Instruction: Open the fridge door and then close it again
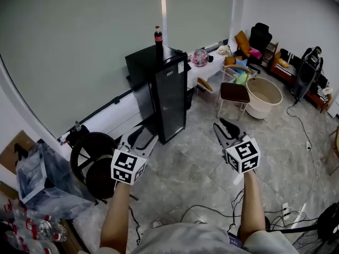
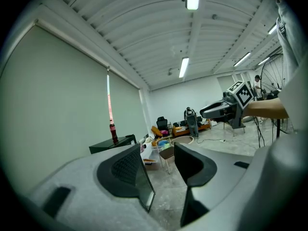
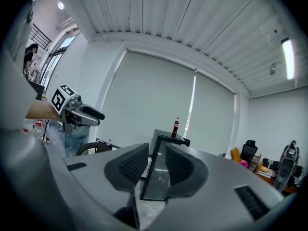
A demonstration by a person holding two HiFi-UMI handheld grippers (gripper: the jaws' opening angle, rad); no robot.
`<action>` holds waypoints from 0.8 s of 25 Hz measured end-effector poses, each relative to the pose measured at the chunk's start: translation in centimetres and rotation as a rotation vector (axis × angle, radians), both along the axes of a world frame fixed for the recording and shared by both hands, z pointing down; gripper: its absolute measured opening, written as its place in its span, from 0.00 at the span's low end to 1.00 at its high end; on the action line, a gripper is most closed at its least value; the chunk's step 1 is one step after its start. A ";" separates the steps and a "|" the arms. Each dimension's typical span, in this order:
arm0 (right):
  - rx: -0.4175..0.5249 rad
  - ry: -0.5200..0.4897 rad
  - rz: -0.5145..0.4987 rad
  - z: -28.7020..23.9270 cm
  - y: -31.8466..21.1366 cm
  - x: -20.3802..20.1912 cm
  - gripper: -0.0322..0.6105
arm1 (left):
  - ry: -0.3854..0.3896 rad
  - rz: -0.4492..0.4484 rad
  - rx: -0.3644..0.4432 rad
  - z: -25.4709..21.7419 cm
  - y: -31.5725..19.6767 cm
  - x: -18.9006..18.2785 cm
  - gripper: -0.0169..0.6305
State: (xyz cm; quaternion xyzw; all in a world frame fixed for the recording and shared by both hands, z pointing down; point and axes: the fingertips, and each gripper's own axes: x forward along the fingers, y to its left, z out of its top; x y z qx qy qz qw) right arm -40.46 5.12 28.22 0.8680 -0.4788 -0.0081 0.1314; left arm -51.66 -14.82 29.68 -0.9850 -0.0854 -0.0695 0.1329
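Fridge: the black fridge (image 1: 170, 97) is standing on the tiled floor (image 1: 196, 163), far from the person and close against the low ledge under the pale window blind (image 1: 79, 46).
Fridge door: its dark glass front is facing near and right, and it is sitting flush with the cabinet, so it is reading as closed.
On top: a cola bottle (image 1: 158, 36) with a red cap is standing upright on the far part of the fridge's top.
Left tongs: the left tongs (image 2: 161, 153) are gaping wide, with nothing between the pads; only floor and distant furniture are showing through the gap.
Right tongs: the right tongs (image 3: 156, 153) are standing slightly apart with a narrow gap and are gripping nothing; the fridge's edge is showing far off through that gap.
Hands: the person is holding both tongs out in front, near level, left tongs at near left and right tongs at near right, both pointing toward the fridge and well apart from it.
Right of the fridge: a stool (image 1: 234, 93) with a brown seat is standing beside a round beige tub (image 1: 263, 97).
Near left: a clear plastic box (image 1: 37, 179) is lying next to some water bottles (image 1: 45, 229).
Near floor: black cables (image 1: 212, 211) are trailing across the tiles in front of the person.
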 end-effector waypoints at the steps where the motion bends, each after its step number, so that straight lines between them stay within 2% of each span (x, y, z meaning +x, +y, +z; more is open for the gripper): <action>1: -0.009 -0.003 -0.012 0.3 0.3 0.1 0.20 | -0.003 -0.004 -0.002 0.1 0.3 0.2 0.32; 3: -0.018 -0.022 -0.046 0.8 0.9 0.1 0.34 | -0.004 -0.016 -0.009 0.3 0.9 0.7 0.32; 4: -0.019 -0.033 -0.061 1.0 1.3 0.2 0.37 | -0.004 -0.024 -0.012 0.3 1.3 0.9 0.33; 11: 0.019 -0.052 -0.082 1.3 5.9 1.9 0.42 | -0.021 -0.077 -0.027 1.6 4.6 1.8 0.32; 14: 0.008 -0.070 -0.099 2.1 7.5 2.9 0.42 | -0.039 -0.095 -0.029 2.6 6.0 2.2 0.33; 20: -0.007 -0.121 -0.138 3.6 7.9 4.8 0.42 | -0.078 -0.104 -0.017 3.6 6.8 3.8 0.32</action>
